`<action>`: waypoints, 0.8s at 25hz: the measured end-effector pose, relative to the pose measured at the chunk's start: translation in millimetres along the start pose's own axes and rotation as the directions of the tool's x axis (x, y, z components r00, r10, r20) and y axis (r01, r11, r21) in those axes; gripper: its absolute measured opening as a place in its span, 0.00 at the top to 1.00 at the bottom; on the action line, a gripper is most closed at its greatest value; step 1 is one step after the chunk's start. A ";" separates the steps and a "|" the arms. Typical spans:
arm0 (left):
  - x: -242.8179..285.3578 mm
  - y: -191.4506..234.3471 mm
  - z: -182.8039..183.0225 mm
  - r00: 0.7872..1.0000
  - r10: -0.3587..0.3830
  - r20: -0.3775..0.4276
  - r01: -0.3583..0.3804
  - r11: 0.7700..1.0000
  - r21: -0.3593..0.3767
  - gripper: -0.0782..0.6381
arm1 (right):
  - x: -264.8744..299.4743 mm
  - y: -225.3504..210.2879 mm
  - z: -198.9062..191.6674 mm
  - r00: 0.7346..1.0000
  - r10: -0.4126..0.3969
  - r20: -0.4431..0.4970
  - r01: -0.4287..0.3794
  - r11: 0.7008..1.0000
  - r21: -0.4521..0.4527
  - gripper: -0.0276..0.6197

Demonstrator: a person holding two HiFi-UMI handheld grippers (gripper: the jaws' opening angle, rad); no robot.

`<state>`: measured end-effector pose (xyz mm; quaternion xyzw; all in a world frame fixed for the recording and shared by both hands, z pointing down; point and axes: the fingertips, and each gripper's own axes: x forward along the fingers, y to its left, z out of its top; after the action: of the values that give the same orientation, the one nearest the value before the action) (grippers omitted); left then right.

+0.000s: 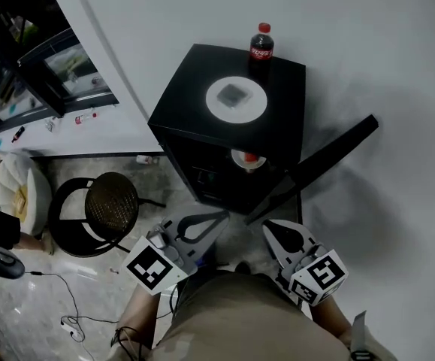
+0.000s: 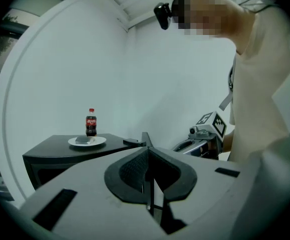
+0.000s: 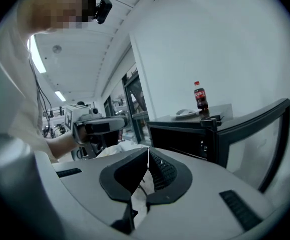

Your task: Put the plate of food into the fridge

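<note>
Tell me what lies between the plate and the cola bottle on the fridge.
Nothing: the head view shows only a narrow bare strip of fridge top between the plate and the cola bottle.

One fridge (image 1: 191, 77), one bottle (image 1: 261, 48), one stool (image 1: 112, 201)

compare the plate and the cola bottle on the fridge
The plate is white, flat and wide; the cola bottle is dark, tall and upright with a red cap. The plate sits mid-top, the bottle by the far edge. Both stand on the black fridge.
</note>
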<state>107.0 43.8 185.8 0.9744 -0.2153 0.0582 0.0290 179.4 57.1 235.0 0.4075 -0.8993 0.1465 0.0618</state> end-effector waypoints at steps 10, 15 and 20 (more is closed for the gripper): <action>-18.8 65.3 -0.5 0.989 -0.149 0.021 0.148 0.989 0.015 0.88 | 57.0 13.1 16.9 0.992 -0.113 -0.054 0.111 0.993 -0.047 0.92; -22.6 84.7 -0.6 0.972 -0.232 0.028 0.231 0.972 0.032 0.88 | 77.7 20.7 21.7 0.983 -0.174 -0.050 0.171 0.984 -0.056 0.92; -17.9 98.6 -3.7 0.954 -0.300 0.004 0.300 0.952 0.061 0.88 | 87.9 23.0 20.6 0.973 -0.220 -0.063 0.217 0.975 -0.054 0.92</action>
<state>48.8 -37.8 190.3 0.9966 -0.0632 0.0532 0.0069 104.2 2.2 230.8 0.4970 -0.8495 0.1317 0.1181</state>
